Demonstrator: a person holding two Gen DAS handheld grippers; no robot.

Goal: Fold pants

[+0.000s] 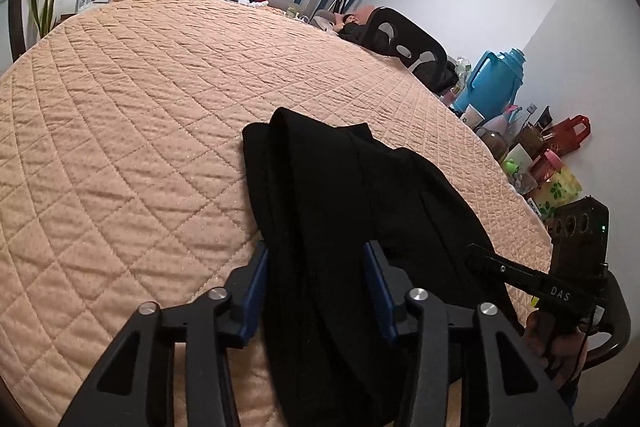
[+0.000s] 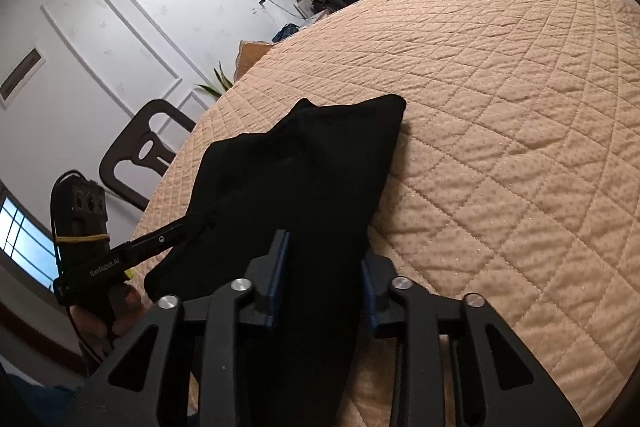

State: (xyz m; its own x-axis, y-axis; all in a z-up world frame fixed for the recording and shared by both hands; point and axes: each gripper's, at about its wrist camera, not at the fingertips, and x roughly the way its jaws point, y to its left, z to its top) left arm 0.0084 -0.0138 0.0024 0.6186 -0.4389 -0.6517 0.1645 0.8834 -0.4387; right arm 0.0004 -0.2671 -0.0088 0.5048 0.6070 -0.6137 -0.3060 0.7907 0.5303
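Observation:
Black pants (image 1: 340,179) lie bunched in folds on a peach quilted bed (image 1: 140,107), near its front edge. My left gripper (image 1: 316,255) is shut on the near end of the cloth, which fills the gap between its blue pads (image 1: 256,291). In the left wrist view the right gripper (image 1: 480,255) bites into the same cloth from the right, a hand behind it. In the right wrist view the pants (image 2: 304,163) run up from my right gripper (image 2: 324,251), whose pads press on a thick fold. The left gripper (image 2: 192,223) pinches the cloth's left edge there.
A black chair (image 1: 404,39) stands at the bed's far right side. Beside it are a blue jug (image 1: 492,83) and a cluster of cups and bags (image 1: 540,155). Another dark chair (image 2: 140,151) and a plant (image 2: 218,83) stand past the bed's left edge. The quilt (image 2: 500,107) stretches bare beyond the pants.

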